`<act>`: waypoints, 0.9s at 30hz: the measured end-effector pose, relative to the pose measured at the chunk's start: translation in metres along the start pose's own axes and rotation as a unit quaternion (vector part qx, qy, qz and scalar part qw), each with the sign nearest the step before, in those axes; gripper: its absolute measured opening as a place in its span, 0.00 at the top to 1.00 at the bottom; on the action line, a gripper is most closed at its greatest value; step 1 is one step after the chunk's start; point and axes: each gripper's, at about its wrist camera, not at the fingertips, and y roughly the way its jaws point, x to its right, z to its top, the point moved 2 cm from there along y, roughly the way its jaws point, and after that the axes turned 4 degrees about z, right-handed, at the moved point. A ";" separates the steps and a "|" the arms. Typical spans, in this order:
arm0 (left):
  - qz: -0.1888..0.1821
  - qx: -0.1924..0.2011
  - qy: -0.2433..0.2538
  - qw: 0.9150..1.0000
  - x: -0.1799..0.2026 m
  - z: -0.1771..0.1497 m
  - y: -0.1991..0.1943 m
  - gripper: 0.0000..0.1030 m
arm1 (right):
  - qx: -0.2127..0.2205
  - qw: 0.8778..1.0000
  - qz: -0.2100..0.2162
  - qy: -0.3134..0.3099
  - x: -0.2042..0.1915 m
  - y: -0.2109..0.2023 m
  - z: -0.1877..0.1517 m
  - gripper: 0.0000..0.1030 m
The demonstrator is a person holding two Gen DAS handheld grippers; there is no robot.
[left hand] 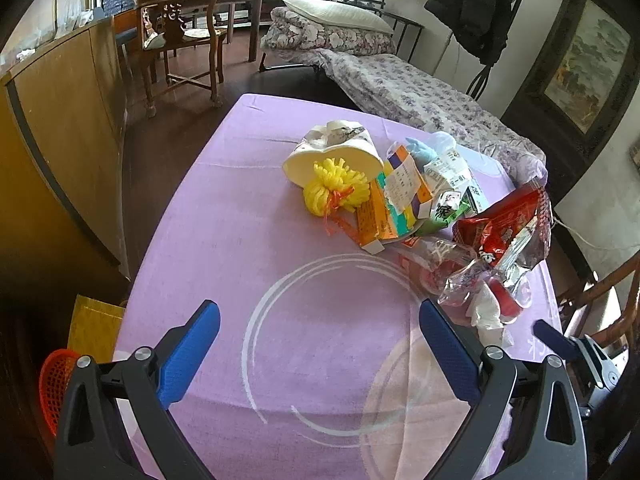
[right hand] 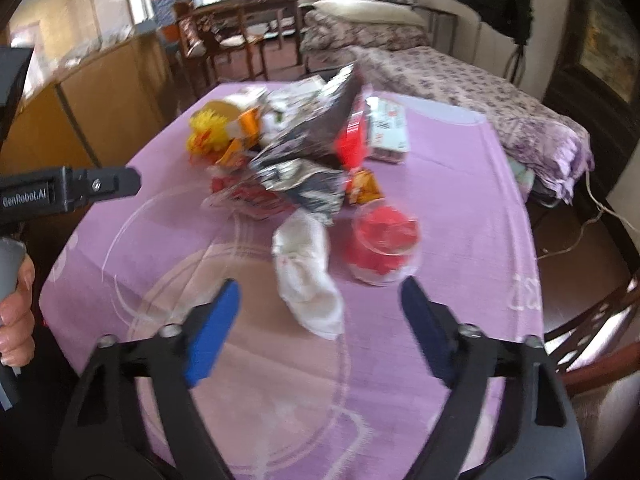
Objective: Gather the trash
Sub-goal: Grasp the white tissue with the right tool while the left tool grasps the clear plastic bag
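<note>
Open right claw above crumpled white tissue beside red cup.

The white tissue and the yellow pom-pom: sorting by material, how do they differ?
The white tissue is a limp, crumpled, elongated wad; the yellow pom-pom is a round, fluffy, stringy ball. The tissue lies nearest the right gripper; the pom-pom sits further back against a cream bowl. Both rest on the purple tablecloth.

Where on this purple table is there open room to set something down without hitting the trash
The near half of the tablecloth, between the left claw and the yellow pom-pom, is bare. The far right is crowded: cartons, wrappers, a tissue, a plastic cup.
</note>
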 end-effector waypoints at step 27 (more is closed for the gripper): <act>0.010 -0.011 0.153 0.988 0.081 -0.010 0.034 0.05 | -0.020 0.987 0.071 0.146 0.053 -0.011 -0.008 0.89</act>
